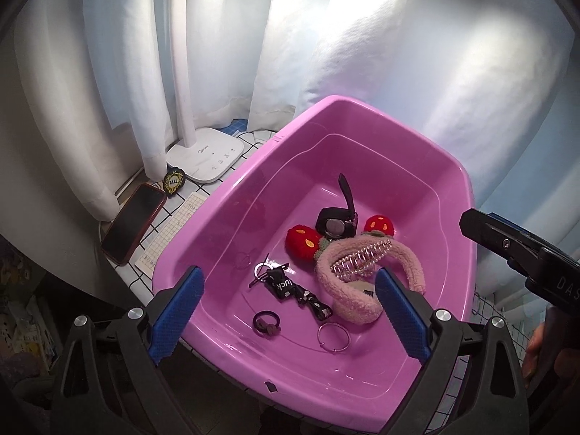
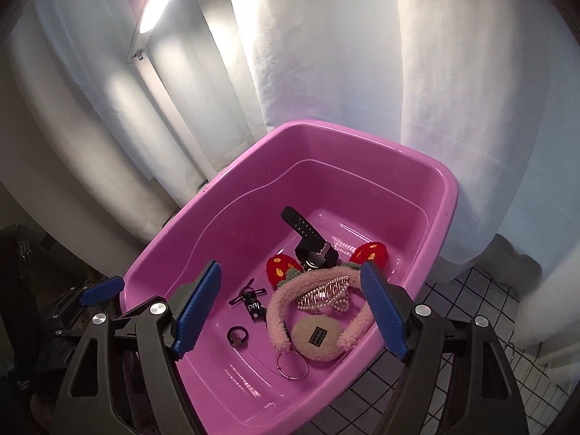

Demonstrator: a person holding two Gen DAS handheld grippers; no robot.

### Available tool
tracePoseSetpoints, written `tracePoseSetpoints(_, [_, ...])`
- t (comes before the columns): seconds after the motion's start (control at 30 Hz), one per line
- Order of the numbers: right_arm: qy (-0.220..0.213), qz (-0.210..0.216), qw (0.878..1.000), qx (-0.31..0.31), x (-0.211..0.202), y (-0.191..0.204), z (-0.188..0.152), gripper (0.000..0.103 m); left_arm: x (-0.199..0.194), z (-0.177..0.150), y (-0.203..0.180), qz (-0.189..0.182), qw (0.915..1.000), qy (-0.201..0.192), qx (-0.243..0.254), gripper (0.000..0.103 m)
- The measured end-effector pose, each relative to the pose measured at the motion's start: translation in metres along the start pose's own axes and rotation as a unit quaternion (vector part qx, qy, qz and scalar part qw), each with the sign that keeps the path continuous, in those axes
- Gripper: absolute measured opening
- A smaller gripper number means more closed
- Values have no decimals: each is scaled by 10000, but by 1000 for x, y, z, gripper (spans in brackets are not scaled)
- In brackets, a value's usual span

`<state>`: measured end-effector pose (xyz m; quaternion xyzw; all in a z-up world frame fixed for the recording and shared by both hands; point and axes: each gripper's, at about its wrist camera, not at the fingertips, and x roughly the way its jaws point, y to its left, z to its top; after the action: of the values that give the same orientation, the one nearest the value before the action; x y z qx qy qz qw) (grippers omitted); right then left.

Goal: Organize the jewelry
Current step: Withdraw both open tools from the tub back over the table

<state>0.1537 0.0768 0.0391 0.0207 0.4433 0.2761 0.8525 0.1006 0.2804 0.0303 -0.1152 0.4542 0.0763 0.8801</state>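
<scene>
A pink plastic tub (image 1: 217,214) (image 2: 174,239) holds the jewelry: a pink fuzzy headband (image 1: 406,253) (image 2: 279,311) with red strawberries (image 1: 301,241), a pearl hair claw (image 1: 362,257) (image 2: 326,295), a black watch (image 1: 335,223) (image 2: 304,232), a black lanyard (image 1: 290,288) (image 2: 253,306), a dark hair tie (image 1: 266,322) (image 2: 238,336), a metal bangle (image 1: 333,337) (image 2: 291,360) and a round beige pad (image 2: 319,337). My left gripper (image 1: 286,308) is open and empty above the tub's near side. My right gripper (image 2: 290,308) is open and empty above the headband.
The tub stands on a white grid-pattern table (image 2: 453,330). Left of it lie a phone in a red case (image 1: 132,223), a paper sheet (image 1: 174,232), a small badge (image 1: 174,181) and a white lamp base (image 1: 204,156). White curtains (image 1: 326,36) hang behind.
</scene>
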Motion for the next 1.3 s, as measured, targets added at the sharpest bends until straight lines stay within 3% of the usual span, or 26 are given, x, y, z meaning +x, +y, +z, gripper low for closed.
tracePoseSetpoints(0.2, [-294, -49, 9991, 287, -46, -34, -44, 75, -18, -12, -39, -213, 9992, -197, 289, 95])
tracePoseSetpoints(0.53, [-489, -640, 9928, 885, -123, -123, -127, 80, -48, -51, -128, -743, 9932, -449, 778, 97])
tracePoseSetpoints(0.8, [-385, -959, 9869, 1242, -157, -191, -182, 82, -43, -101, -205, -1112, 9857, -240, 1239, 97])
tracePoseSetpoints(1.03, [-191, -1026, 9856, 1328, -152, -230, -219, 82, -5, -146, -237, -840, 9887, 177, 1228, 97])
tracePoseSetpoints(1.3, [30, -852, 9878, 1305, -120, -252, -239, 82, 45, -173, -237, -380, 9941, 443, 909, 97])
